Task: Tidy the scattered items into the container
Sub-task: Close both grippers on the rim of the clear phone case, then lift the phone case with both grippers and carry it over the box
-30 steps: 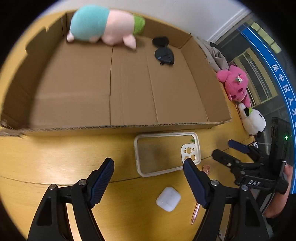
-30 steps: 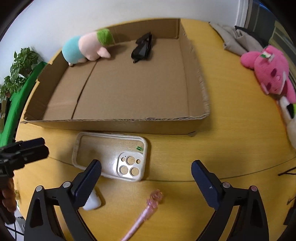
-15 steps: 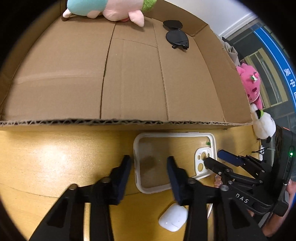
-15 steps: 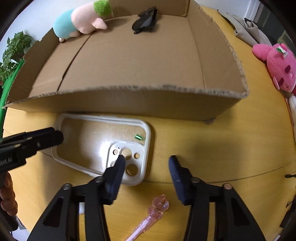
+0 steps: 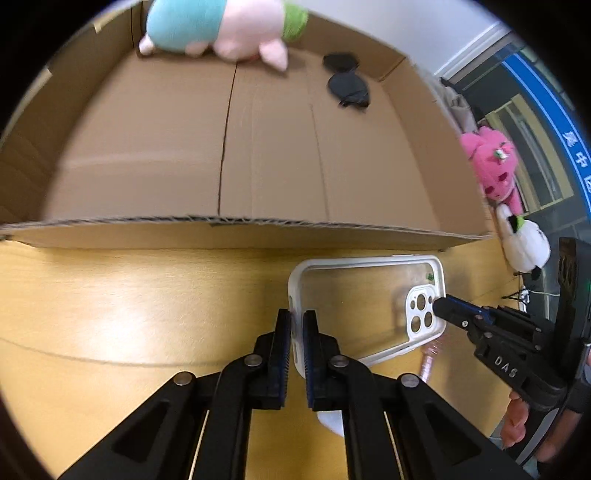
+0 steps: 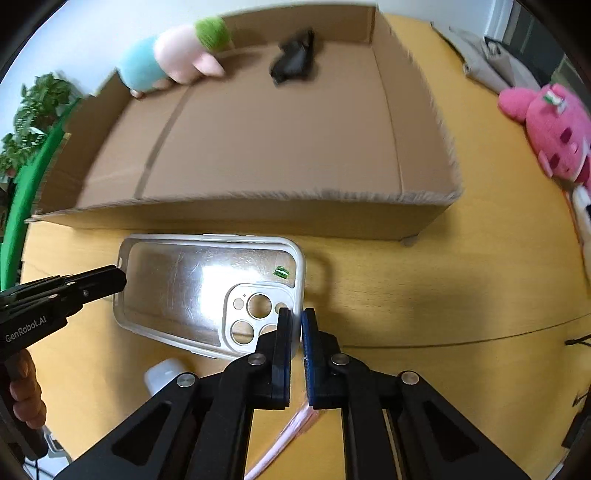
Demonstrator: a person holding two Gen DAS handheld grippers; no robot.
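Note:
A clear phone case (image 5: 362, 299) with a white rim is held off the wooden table (image 5: 129, 314) in front of the open cardboard box (image 5: 258, 147). My left gripper (image 5: 296, 325) is shut on its left rim. My right gripper (image 6: 296, 325) is shut on its right rim by the camera cut-out; the case also shows in the right wrist view (image 6: 207, 284). A white earbud case (image 6: 164, 373) and a pink pen (image 6: 280, 439) lie on the table under the phone case. The box (image 6: 258, 140) holds a pink and teal plush (image 5: 221, 33) and black sunglasses (image 5: 347, 83).
A pink plush (image 6: 554, 129) and a white plush (image 5: 524, 240) lie on the table right of the box. A grey cloth (image 6: 491, 62) lies at the far right. A green plant (image 6: 29, 122) stands at the left.
Both grippers have closed from wide open onto opposite rims of the phone case and the case has risen off the table.

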